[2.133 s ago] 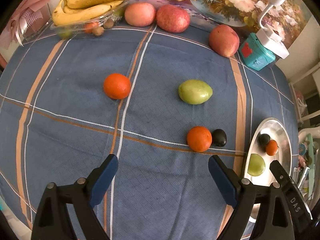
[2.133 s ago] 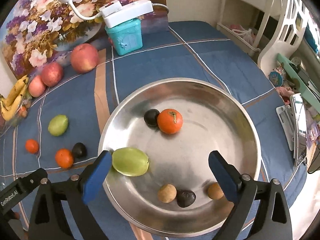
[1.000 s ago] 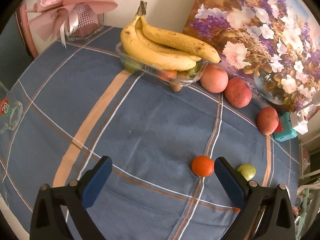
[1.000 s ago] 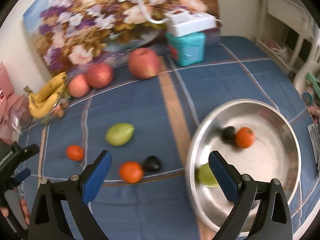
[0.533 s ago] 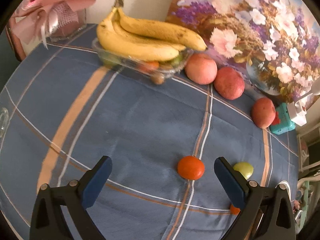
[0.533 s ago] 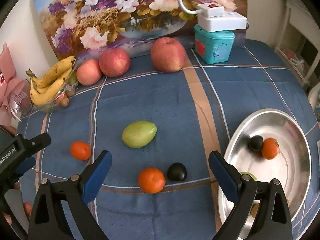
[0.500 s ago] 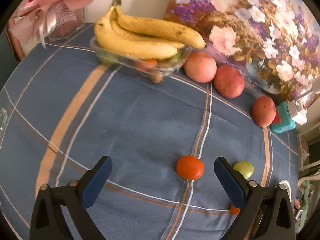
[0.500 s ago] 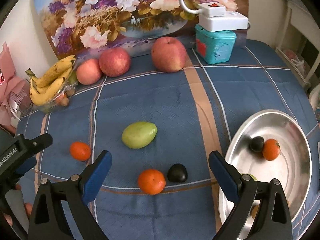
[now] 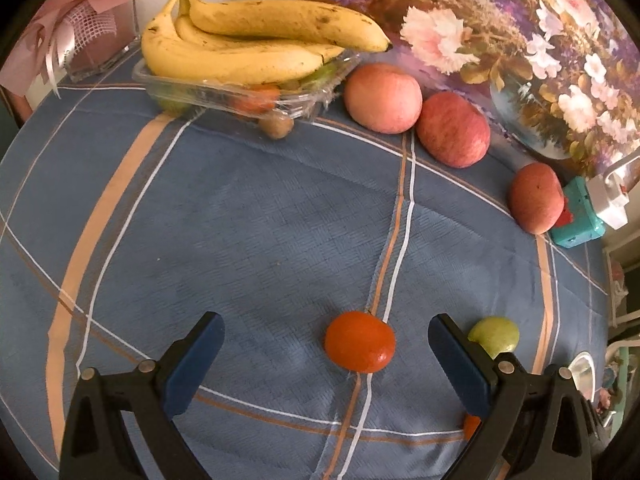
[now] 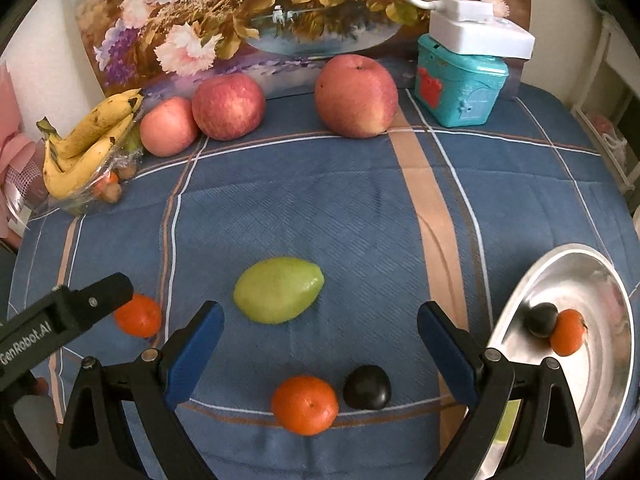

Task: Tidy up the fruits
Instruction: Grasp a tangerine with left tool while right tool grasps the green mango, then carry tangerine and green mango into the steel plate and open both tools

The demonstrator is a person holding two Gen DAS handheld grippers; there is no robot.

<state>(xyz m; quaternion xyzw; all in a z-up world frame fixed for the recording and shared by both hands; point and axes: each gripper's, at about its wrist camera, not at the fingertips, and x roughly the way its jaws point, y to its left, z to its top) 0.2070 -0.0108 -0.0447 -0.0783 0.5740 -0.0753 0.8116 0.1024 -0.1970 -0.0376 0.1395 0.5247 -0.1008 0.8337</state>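
Observation:
My left gripper [image 9: 325,352] is open and empty, just above the blue cloth, with an orange [image 9: 359,347] between its fingers. That orange also shows in the right wrist view [image 10: 139,316], partly behind the left gripper's body. My right gripper [image 10: 320,340] is open and empty, with a second orange [image 10: 305,404] and a dark plum [image 10: 367,387] between its fingers and a green mango [image 10: 279,289] just beyond. The steel bowl [image 10: 608,280] at the right holds an orange [image 10: 568,337] and a dark fruit [image 10: 541,319].
Three apples [image 10: 355,96] [image 10: 228,105] [image 10: 168,125] line the back by a flower painting [image 10: 280,12]. Bananas [image 9: 248,48] lie on a clear tray [image 9: 240,96] at the back left. A teal box [image 10: 460,80] with a white lamp base stands at the back right.
Both grippers have moved forward and lower toward the loose fruit. The orange now lies between the left fingers; the second orange and plum lie between the right fingers. The bowl has slid to the right edge.

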